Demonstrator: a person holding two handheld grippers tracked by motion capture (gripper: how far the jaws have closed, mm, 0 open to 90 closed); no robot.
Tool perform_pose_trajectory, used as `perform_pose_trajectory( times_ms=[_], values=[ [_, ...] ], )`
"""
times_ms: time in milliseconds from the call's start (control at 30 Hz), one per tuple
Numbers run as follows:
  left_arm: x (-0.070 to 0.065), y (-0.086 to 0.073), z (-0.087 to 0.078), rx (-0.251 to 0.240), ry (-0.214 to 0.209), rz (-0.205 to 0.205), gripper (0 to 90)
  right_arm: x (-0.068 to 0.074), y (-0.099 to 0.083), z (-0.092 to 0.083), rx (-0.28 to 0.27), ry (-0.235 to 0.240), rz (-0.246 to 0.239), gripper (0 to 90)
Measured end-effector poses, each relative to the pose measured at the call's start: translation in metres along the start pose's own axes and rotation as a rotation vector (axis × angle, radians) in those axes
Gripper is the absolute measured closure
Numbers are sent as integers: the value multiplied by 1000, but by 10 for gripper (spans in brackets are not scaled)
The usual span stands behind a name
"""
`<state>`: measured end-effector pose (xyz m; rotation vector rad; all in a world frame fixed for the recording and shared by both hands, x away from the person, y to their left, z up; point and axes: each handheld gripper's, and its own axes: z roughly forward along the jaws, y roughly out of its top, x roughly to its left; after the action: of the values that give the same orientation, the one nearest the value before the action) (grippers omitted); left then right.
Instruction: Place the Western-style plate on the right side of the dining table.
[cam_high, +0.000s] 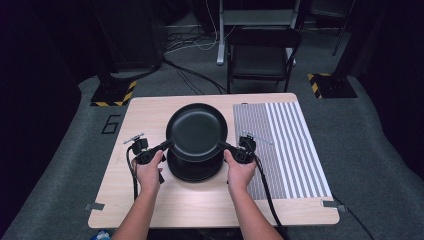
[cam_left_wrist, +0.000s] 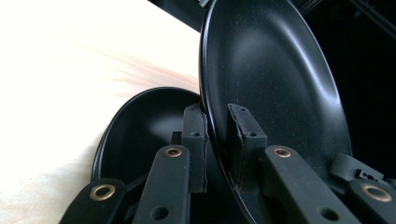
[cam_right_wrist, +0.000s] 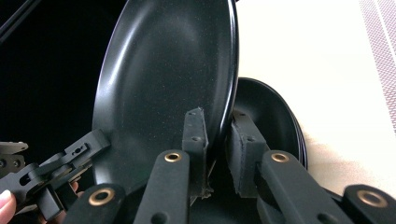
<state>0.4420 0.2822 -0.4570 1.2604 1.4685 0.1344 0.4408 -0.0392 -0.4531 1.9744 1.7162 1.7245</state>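
A black plate (cam_high: 196, 131) hangs lifted above a stack of black plates (cam_high: 195, 170) on the wooden table (cam_high: 150, 200). My left gripper (cam_high: 169, 145) is shut on the lifted plate's left rim and my right gripper (cam_high: 223, 145) on its right rim. In the left gripper view the lifted plate (cam_left_wrist: 271, 79) passes between the pads, my left gripper (cam_left_wrist: 215, 140) pinching its edge, with the stack (cam_left_wrist: 140, 126) below. Seen from the right gripper view, the same plate (cam_right_wrist: 163, 79) sits clamped in my right gripper (cam_right_wrist: 217, 140), the stack (cam_right_wrist: 271, 121) behind it.
A grey and white striped mat (cam_high: 280, 145) covers the table's right part. Behind the table stands a black folding chair (cam_high: 262, 55), and cables lie on the grey floor. Yellow-and-black stand feet (cam_high: 114, 93) sit at the far corners.
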Motion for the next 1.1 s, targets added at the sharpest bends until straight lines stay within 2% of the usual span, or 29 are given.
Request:
perform_pose_trajectory(
  times_ms=[333,867,933,1033,1100],
  values=[
    [-9,2,5,-1,-19,20,782,-4,4,-8,-22,8,1,779],
    [-17,0,14,14,-50,21,783,-9,6,-21,-50,-15,-3,779],
    [-19,0,15,16,-52,24,785,-10,6,-24,-49,-19,12,777],
    [-24,0,18,20,-63,32,786,-12,6,-27,-57,-24,0,777],
    [-27,0,19,22,-68,37,787,-13,7,-30,-59,-24,11,777]
  ],
)
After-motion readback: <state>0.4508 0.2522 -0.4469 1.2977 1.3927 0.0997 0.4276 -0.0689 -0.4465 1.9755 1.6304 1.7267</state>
